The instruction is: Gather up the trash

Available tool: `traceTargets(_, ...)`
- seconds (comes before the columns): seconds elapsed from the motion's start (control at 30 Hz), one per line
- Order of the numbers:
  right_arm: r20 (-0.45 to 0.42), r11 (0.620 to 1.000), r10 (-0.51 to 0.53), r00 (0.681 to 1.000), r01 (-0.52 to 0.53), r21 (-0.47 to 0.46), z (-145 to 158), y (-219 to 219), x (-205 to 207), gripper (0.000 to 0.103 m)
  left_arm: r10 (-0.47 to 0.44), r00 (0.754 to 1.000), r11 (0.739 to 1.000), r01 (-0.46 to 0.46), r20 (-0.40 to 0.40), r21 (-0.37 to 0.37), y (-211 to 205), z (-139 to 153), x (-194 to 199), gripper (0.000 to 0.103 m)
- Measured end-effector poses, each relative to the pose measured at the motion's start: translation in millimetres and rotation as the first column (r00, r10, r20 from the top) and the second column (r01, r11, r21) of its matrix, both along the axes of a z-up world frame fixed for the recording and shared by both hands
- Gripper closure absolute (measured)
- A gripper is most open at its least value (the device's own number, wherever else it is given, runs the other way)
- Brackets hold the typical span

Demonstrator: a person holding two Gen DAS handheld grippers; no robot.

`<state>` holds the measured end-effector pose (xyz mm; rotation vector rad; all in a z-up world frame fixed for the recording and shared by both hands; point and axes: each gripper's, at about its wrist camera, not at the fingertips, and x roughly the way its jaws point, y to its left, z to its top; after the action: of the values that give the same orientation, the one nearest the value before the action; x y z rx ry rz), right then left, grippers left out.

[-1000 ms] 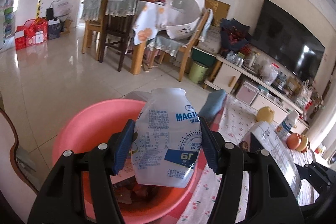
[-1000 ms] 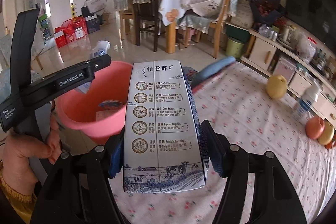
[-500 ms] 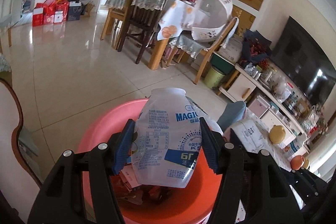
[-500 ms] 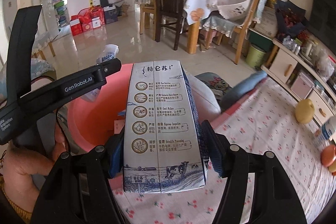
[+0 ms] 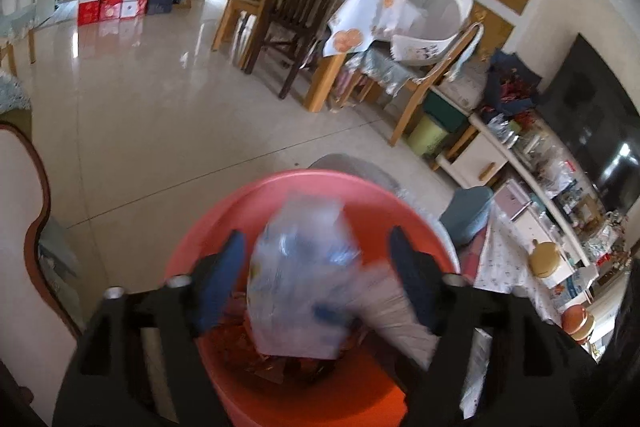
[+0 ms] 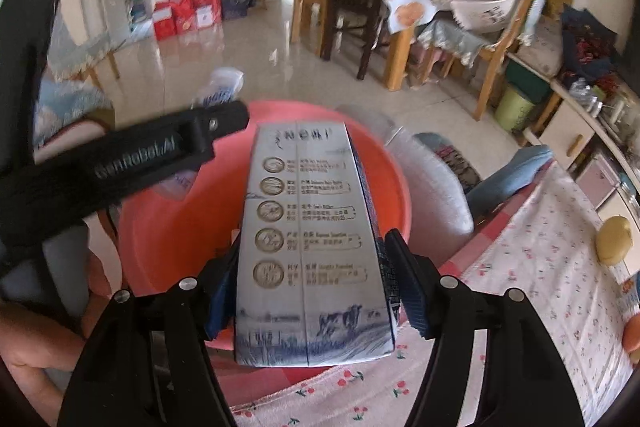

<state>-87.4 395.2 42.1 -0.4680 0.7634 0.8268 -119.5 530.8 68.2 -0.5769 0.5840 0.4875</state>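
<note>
Our left gripper (image 5: 316,279) now stands wide open vs. a moment ago, its plastic bottle (image 5: 300,279) dropping blurred into the pink basin (image 5: 208,239), while our right gripper (image 6: 312,291) stays clamped on the milk carton (image 6: 308,243) above the basin, so that goes in next.

Black claw (image 6: 312,291), blue pads (image 6: 406,291), silver screws, "GenRobot.AI" lettering

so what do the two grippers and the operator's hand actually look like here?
Both are matte black plastic. The left gripper and right gripper each have two angular arms with slot cut-outs, silver screw heads and ribbed blue pads. The right wrist view shows the left one's body with white "GenRobot.AI" lettering. The bare hand grips its handle; no sleeve or cables visible.
</note>
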Motion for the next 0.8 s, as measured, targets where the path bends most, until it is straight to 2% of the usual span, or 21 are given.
traceTargets(0.03,0.007,1.0,-0.006,1.0,0.006,0.003,-1.8,-1.7,-0.4,0.021,0.014,1.0,1.0,-0.013,-0.013,0.011,0.3,0.0,0.4,0.017)
traceTargets(0.1,0.025,0.999,-0.031,0.999,0.03,0.045,-0.5,-12.0,-3.0,0.014,0.031,0.999,0.999,-0.03,-0.024,0.025,0.7,0.2,-1.1,0.016)
traceTargets(0.3,0.036,0.983,-0.143,0.989,0.137,0.123,13.5,-50.3,0.4,0.013,0.034,0.999,0.998,-0.033,-0.008,0.062,-7.4,7.8,-2.6,0.01)
traceTargets(0.47,0.039,0.965,-0.212,0.976,0.203,0.167,25.4,-81.5,2.1,0.012,0.012,0.998,0.995,-0.018,0.058,0.101,-20.9,17.9,-4.9,0.005)
traceTargets(0.8,0.03,0.948,-0.282,0.959,0.274,0.164,24.4,-122.3,-7.0,0.012,-0.067,0.993,0.986,0.051,0.097,0.158,-50.3,27.2,0.5,0.004)
